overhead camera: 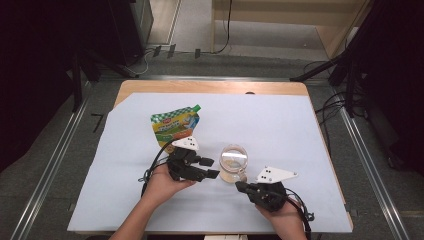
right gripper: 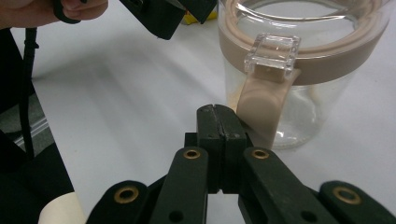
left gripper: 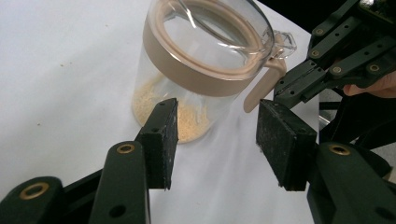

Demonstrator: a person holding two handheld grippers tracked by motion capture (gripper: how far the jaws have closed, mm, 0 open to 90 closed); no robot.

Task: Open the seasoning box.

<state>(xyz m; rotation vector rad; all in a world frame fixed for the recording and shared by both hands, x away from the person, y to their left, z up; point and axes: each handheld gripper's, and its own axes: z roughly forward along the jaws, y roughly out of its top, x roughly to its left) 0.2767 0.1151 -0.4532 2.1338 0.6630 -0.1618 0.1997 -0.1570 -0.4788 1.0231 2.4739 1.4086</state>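
A clear jar (overhead camera: 234, 162) with a beige-rimmed lid and a beige latch (right gripper: 267, 100) stands on the white cloth, with pale powder at its bottom (left gripper: 187, 119). My left gripper (overhead camera: 212, 168) is just left of the jar. Its jaws (left gripper: 217, 126) are open with nothing between them, and the jar (left gripper: 201, 70) lies a little beyond the pads. My right gripper (overhead camera: 239, 185) is at the jar's near right side. Its jaws (right gripper: 217, 112) are shut together and empty, with the tip right beside the lower end of the latch.
A green and yellow spout pouch (overhead camera: 175, 125) lies flat on the cloth behind the left hand. The white cloth (overhead camera: 280, 120) covers most of the wooden table (overhead camera: 210, 86). Cables trail from both grippers toward the table's front edge.
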